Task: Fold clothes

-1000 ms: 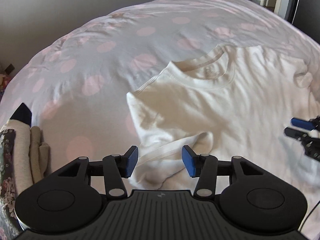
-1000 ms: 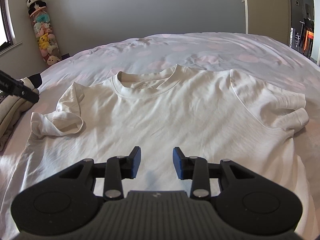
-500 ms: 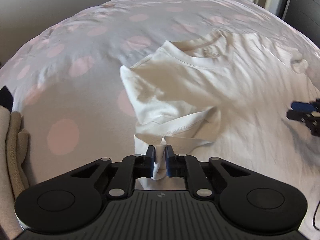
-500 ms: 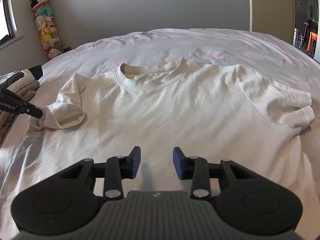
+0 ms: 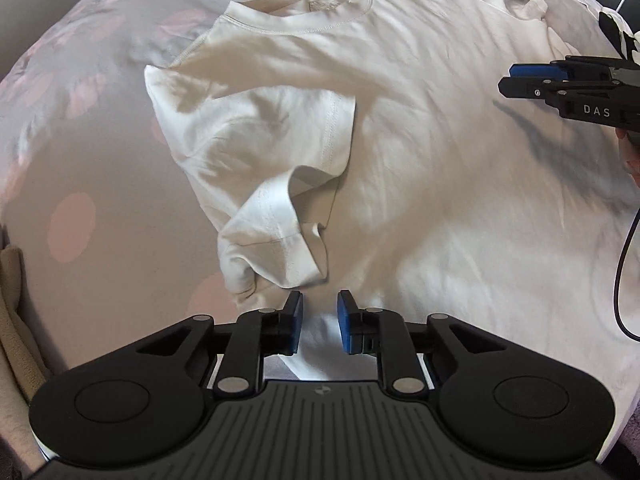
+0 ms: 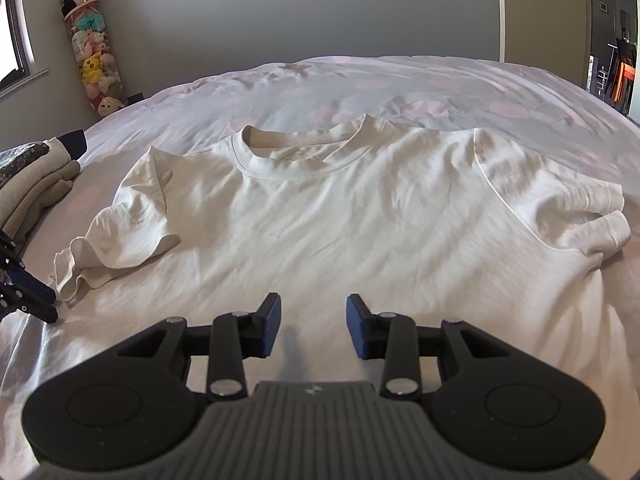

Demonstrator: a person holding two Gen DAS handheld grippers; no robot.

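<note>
A white T-shirt [image 6: 360, 220] is lying face up and spread across the polka-dot bed cover [image 6: 400, 88], collar toward the far wall.

The right wrist view is showing the whole room side: a tube of plush toys [image 6: 94, 52] standing in the corner, a stack of folded clothes [image 6: 36, 184] sitting at the bed's left edge, and the shirt's right-hand sleeve [image 6: 592, 220] lying bunched. The left wrist view is showing none of that; it is looking steeply down on the left-hand sleeve [image 5: 276, 216], which is lying crumpled and doubled over onto the shirt body.

The left gripper [image 5: 320, 322] is hanging just below that sleeve's cuff. Its jaws are opening, a narrow gap showing between the blue pads, with shirt fabric lying under them but nothing pinched.

The right gripper [image 6: 313, 326] is hovering over the shirt's lower front, jaws standing moderately spread and gripping nothing.
</note>
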